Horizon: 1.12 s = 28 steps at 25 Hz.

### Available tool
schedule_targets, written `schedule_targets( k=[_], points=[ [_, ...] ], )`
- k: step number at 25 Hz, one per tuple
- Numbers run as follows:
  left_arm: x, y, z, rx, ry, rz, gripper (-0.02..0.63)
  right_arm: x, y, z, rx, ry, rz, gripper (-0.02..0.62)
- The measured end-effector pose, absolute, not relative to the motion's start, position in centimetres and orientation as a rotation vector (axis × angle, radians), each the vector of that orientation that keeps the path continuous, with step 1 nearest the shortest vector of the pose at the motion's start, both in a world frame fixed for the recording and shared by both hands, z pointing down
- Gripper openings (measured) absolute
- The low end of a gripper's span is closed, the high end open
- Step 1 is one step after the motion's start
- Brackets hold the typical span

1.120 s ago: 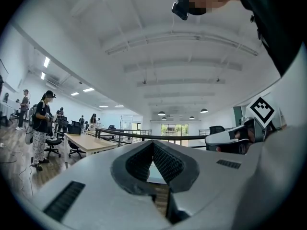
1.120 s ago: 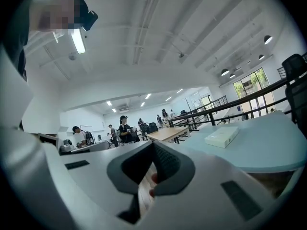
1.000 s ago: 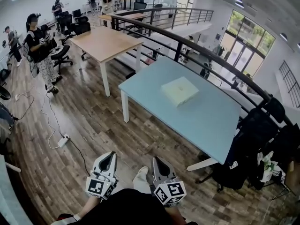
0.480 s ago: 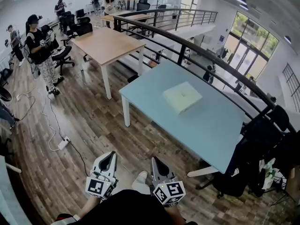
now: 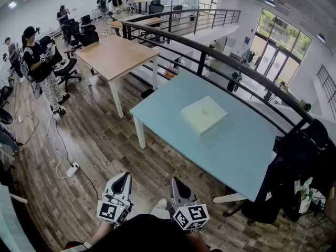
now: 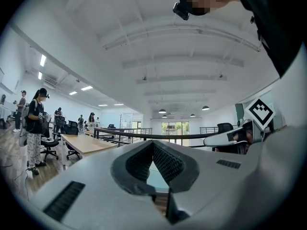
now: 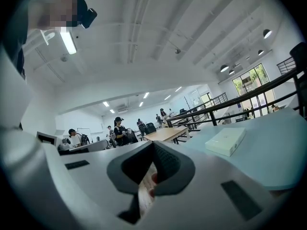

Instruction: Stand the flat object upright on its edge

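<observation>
A flat pale-cream box [image 5: 203, 114] lies on its broad face near the middle of a light blue table [image 5: 231, 146]. The right gripper view shows the same box [image 7: 225, 141] ahead and to the right, lying flat. My left gripper [image 5: 122, 179] and right gripper [image 5: 178, 185] hang low in front of my body, well short of the table, over the wooden floor. Both point level toward the table. Each has its jaws shut with nothing between them, seen for the left gripper [image 6: 153, 145] and the right gripper [image 7: 153, 145] in their own views.
A black railing [image 5: 231, 62] runs behind the blue table. A wooden table [image 5: 115, 54] stands to the left with office chairs and several people beyond it. A power strip [image 5: 71, 169] and cables lie on the floor at left. Dark chairs [image 5: 299, 167] crowd the table's right end.
The blue table and box sit slightly nearer and lower in the head view than a second ago. Both grippers stay shut, side by side in front of me.
</observation>
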<state>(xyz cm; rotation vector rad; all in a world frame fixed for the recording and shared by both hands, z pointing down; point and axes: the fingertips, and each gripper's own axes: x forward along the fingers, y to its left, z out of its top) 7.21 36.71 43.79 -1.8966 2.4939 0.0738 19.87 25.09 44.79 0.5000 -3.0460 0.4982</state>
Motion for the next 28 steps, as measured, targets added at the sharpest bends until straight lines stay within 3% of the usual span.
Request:
schedule_targets(
  k=[15,28],
  points=[
    [1.8,30.2,43.6,-1.898,2.461,0.056,0.003,13.8,19.5,45.1,0.48,-3.053,0.483,0.006],
    [0.6,25.1,45.0,-1.993,2.411,0.06,0.003,13.4,15.3,46.4,0.597,-3.025,0.498,0.006]
  ],
)
